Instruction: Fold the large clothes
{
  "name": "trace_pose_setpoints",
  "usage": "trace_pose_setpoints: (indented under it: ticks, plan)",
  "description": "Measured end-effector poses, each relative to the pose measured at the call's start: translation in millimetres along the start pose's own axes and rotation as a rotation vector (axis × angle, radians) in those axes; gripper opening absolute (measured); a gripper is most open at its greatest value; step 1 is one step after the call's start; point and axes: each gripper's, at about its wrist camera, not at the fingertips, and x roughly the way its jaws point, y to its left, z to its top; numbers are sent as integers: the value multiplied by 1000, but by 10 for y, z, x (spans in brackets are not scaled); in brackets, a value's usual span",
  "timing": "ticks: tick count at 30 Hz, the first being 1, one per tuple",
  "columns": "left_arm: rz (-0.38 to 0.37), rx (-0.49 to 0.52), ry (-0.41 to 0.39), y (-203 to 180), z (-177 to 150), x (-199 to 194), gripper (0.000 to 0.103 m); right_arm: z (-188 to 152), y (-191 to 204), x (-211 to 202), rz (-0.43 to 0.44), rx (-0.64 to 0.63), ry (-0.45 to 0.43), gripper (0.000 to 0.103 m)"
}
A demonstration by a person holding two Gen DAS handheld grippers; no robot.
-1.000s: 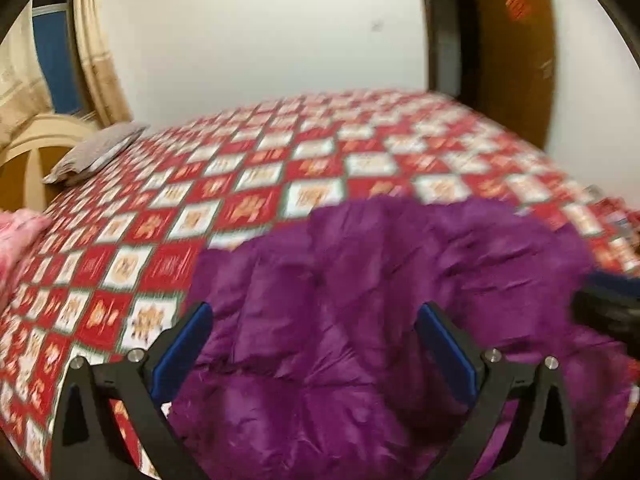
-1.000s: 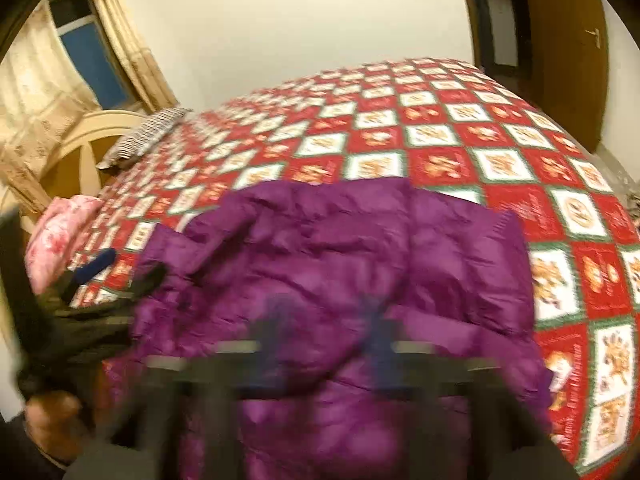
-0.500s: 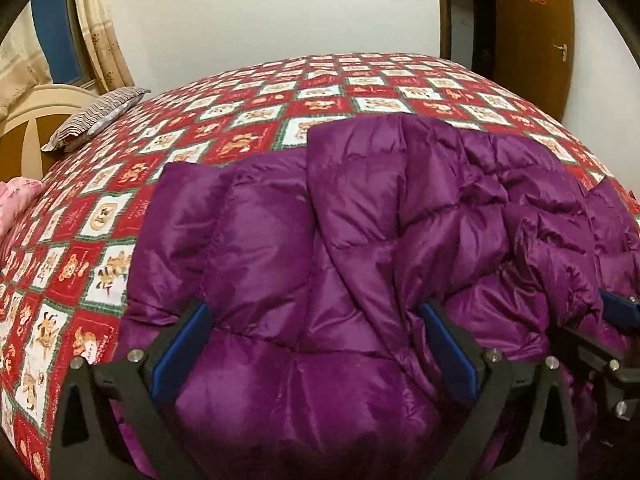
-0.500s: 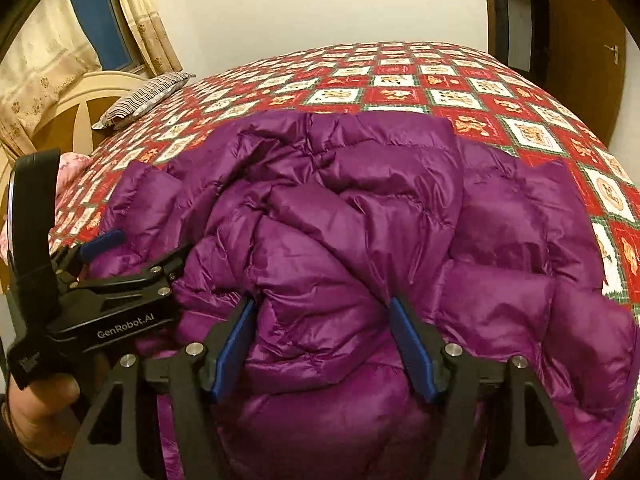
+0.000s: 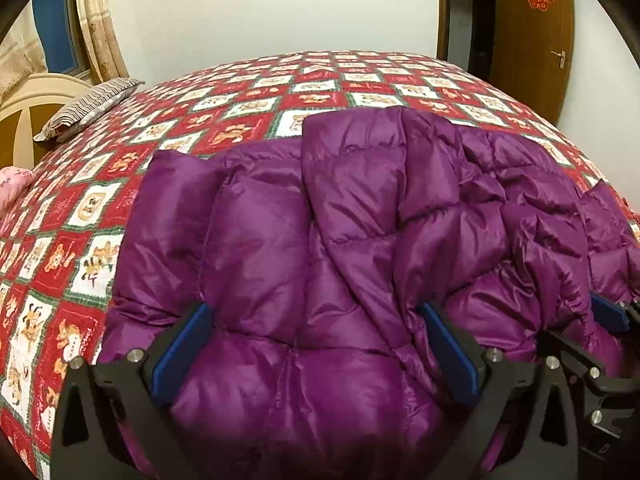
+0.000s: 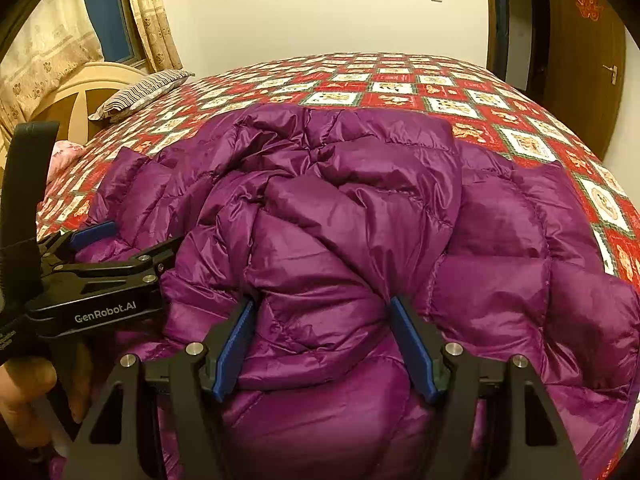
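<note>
A purple quilted down jacket [image 5: 352, 248] lies crumpled on the bed, also in the right wrist view [image 6: 360, 216]. My left gripper [image 5: 316, 320] is open, its blue-padded fingers wide apart over the jacket's near left part; it also shows at the left of the right wrist view [image 6: 104, 248]. My right gripper [image 6: 324, 320] is open, with a puffy fold of the jacket bulging between its fingers at the near edge. Its tip shows at the right edge of the left wrist view [image 5: 608, 316].
The bed has a red, white and green patchwork quilt [image 5: 248, 108]. A striped pillow [image 5: 88, 108] and a cream headboard [image 6: 80, 92] are at the far left, a pink cloth [image 5: 12, 184] beside them. A brown door [image 6: 588, 52] stands at the right.
Both grippers have come down and forward close over the jacket. The right gripper's fingers have spread wider around the fold. The views went from blurred to steady.
</note>
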Motion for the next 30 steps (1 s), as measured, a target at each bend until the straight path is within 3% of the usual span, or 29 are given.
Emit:
trace_pose_setpoints:
  ticks: [7,11,13,16,19,23,26,30]
  plan:
    - [-1,1,6,-5,-1,16,103,9,14,15,-7,-3,5,69]
    - [-29,-1,58,42,68,8,103,49,39,-5,-12,-20,20,70]
    - [-56,-33,65,200,124,-204,103,78,27,-142,-12,-19,48,70]
    - [-74,-48,10,458,56,-690,103,30,-38,-581,-5,20,14,70]
    - [-81,-30,-6,731,-357,-1280,103,-238,-141,-1023,-29,23,19,70]
    - [-78,-2,27,919,-1114,-1773,103,-933,-300,-1552,-30,74,80,70]
    - [-49,38,45,962,-1740,-1984,103,-1441,-338,-1863,-42,93,92,70]
    - [18,31,76,1064,-2161,-1979,103,-2053,-373,-2143,-79,126,118,70]
